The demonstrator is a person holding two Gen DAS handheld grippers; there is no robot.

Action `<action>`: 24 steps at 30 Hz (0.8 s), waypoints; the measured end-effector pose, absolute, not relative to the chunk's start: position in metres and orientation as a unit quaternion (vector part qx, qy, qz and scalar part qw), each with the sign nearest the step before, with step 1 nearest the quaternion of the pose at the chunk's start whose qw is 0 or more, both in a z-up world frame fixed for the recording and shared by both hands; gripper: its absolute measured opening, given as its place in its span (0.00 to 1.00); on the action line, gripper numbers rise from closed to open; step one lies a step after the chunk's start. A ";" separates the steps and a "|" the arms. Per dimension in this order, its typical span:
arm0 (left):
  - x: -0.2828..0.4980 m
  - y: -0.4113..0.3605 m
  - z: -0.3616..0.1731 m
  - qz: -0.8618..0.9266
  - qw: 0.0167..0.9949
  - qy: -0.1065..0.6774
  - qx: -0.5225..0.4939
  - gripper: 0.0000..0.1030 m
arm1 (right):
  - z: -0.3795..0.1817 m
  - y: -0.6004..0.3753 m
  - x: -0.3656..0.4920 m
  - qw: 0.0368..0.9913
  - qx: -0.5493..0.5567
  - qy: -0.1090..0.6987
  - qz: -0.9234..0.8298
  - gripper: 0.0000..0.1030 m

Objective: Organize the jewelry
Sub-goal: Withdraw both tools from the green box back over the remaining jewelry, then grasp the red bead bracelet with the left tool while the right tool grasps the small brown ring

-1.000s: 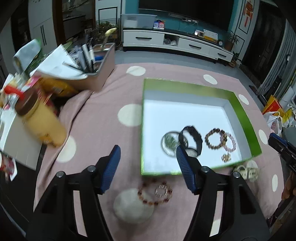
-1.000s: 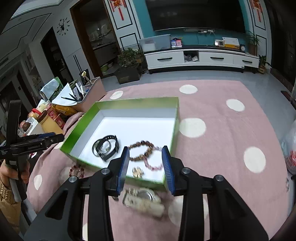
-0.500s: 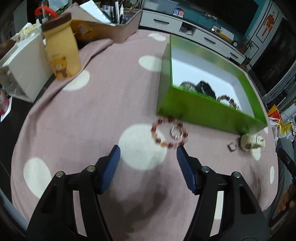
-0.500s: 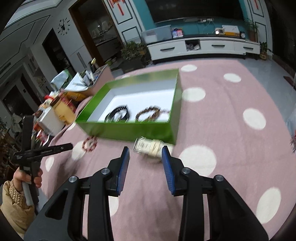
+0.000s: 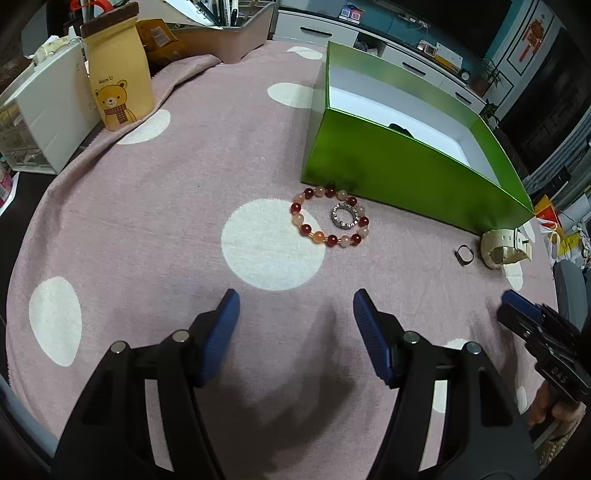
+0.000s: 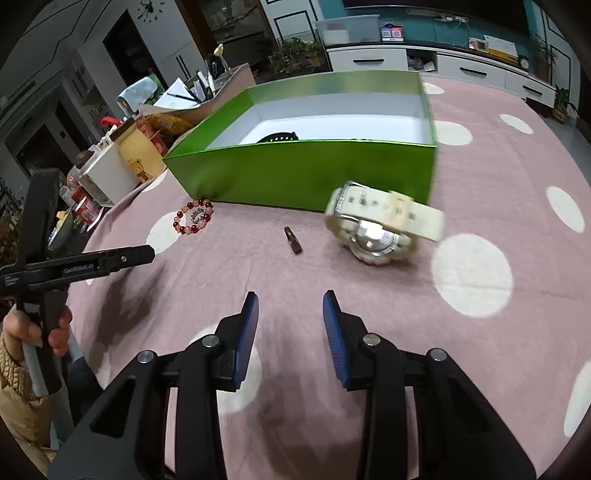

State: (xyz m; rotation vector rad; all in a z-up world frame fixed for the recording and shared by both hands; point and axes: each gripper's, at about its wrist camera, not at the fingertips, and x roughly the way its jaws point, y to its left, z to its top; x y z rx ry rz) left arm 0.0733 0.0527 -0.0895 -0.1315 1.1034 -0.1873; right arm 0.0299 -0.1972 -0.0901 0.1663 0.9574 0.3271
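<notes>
We read "Warm U" above a cartoon bear on the yellow bag [image 5: 118, 70] at the cloth's far left edge; the other tool's arm carries white lettering in the right view, too small for us to make out. The bag stands beside a white drawer unit [image 5: 44, 122].

The green box [image 5: 406, 173] sits on the pink dotted cloth [image 5: 166, 206], white inside. From both views we see only a black strap [image 6: 277, 137] poking above its near wall; the rest of its contents are hidden. A tan tray [image 5: 236, 33] w/ pens and papers stands behind the bag.

Outside the box, on the cloth: a bead bracelet [image 5: 314, 225] in red and pale beads, just in front of the box's near-left corner, w/ a studded ring [image 5: 345, 218] lying inside its loop. Further right, a dark ring [image 5: 464, 254] and a cream watch [image 5: 506, 249] near the box's near-right corner.

The left view shows the beads and studded ring sharply; the right view shows the watch [image 6: 380, 225] close, blurred, its metal back up, and the dark ring [image 6: 293, 240] left of it. It also shows a hand [image 6: 40, 332] in a tan sleeve gripping the left tool's handle.

Left gripper [image 5: 295, 317]: tongs spread wide, nothing between them, above the cloth near the bracelet. Right gripper [image 6: 290, 317]: tongs apart, narrower gap, empty, short of the watch.
</notes>
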 end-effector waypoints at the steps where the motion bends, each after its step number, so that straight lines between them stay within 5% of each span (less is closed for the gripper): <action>1: 0.073 0.052 -0.090 -0.090 0.846 0.522 -0.062 0.63 | -0.092 -0.195 0.033 0.871 0.078 0.459 0.157 0.35; 13: 0.095 0.049 -0.092 -0.094 0.849 0.516 -0.062 0.62 | -0.099 -0.181 0.072 0.876 0.050 0.460 0.138 0.34; 20: 0.119 0.046 -0.093 -0.084 0.852 0.514 -0.057 0.48 | -0.103 -0.178 0.081 0.876 0.037 0.461 0.134 0.08; 24: 0.129 0.040 -0.096 -0.077 0.852 0.516 -0.043 0.37 | -0.102 -0.179 0.079 0.880 0.034 0.456 0.130 0.06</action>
